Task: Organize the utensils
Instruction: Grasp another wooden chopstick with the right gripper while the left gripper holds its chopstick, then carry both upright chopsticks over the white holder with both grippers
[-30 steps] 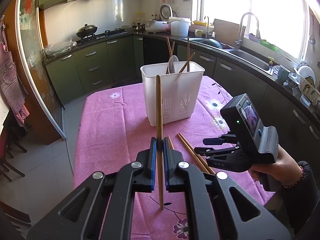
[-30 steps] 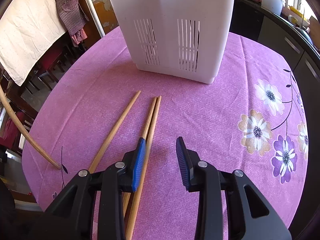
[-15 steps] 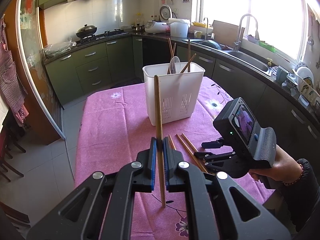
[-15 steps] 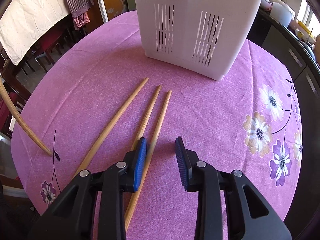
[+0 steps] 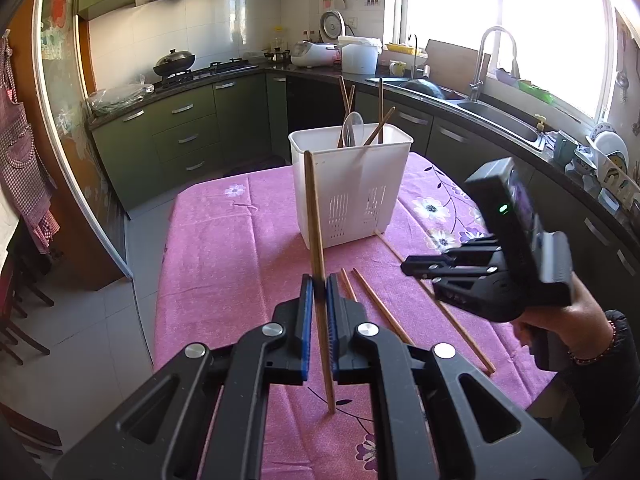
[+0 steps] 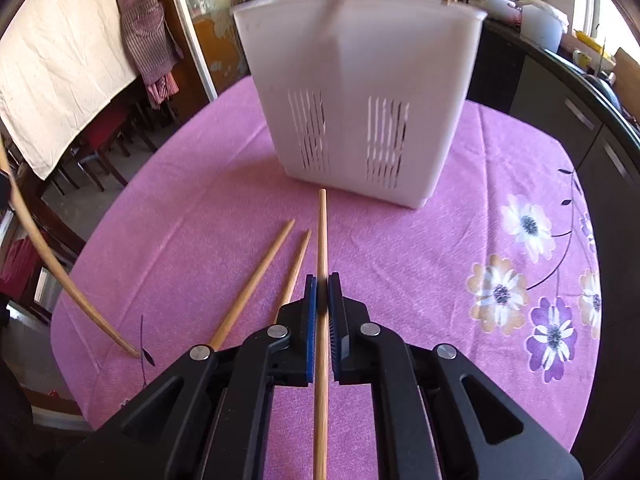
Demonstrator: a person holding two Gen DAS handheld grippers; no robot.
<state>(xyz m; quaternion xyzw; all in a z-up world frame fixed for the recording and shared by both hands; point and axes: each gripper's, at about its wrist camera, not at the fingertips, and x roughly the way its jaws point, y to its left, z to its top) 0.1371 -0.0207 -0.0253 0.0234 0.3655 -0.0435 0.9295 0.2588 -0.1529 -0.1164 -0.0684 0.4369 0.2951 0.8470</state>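
One table covered in a pink flowered cloth fills the middle of both views. On it stands one white slotted plastic utensil basket, upright, toward the far side of the table. In the left wrist view the basket holds four wooden chopsticks leaning at various angles and one pale spoon; its inner divisions cannot be made out.

Four more wooden chopsticks lie outside the basket. Two loose ones rest flat on the cloth, side by side and nearly parallel, near the front of the basket but apart from it.

The left gripper has its blue pads pressed together on the third, a long wooden chopstick held nearly upright. This stick stands tilted slightly, its lower tip meeting or almost meeting the cloth in front of the basket; in the right wrist view it appears at the left edge as a curved stick with its tip on the cloth.

The right gripper is clamped on the fourth, a wooden chopstick held lengthwise, which runs along the line of the fingers with its far tip close to the basket's base. Whether that tip touches the cloth is unclear.

The person's right hand, with a beaded bracelet at the wrist, grips the handle from the right side of the table, keeping the tool low and roughly level over the cloth.
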